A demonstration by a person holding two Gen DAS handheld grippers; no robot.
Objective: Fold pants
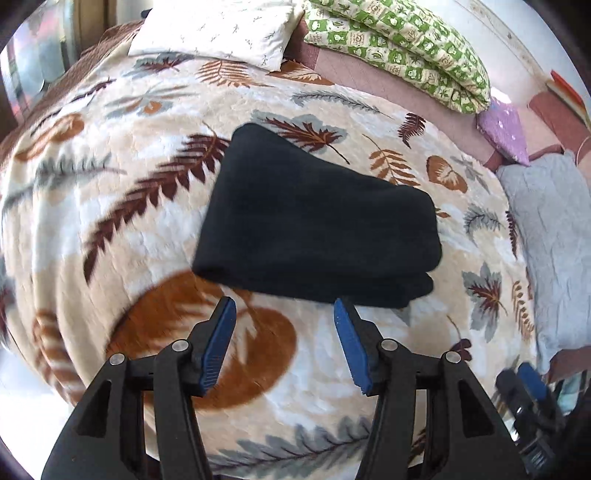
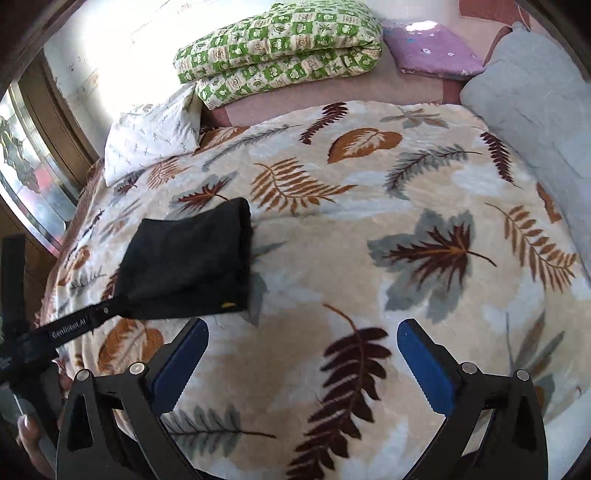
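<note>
The black pants (image 1: 314,221) lie folded into a compact stack on the leaf-patterned blanket (image 1: 110,206). My left gripper (image 1: 284,306) is open and empty, its blue pads just short of the stack's near edge. In the right wrist view the folded pants (image 2: 184,262) lie to the left on the blanket (image 2: 406,184). My right gripper (image 2: 301,328) is open and empty over bare blanket, to the right of the pants. The left gripper's body (image 2: 70,326) shows at the left edge there. The right gripper's pads (image 1: 528,380) show at the lower right of the left wrist view.
A white pillow (image 1: 218,33), a green patterned quilt (image 1: 399,44), a purple cushion (image 1: 506,129) and a grey folded cloth (image 1: 554,240) lie around the far and right sides of the bed. A window (image 2: 26,177) is at the left.
</note>
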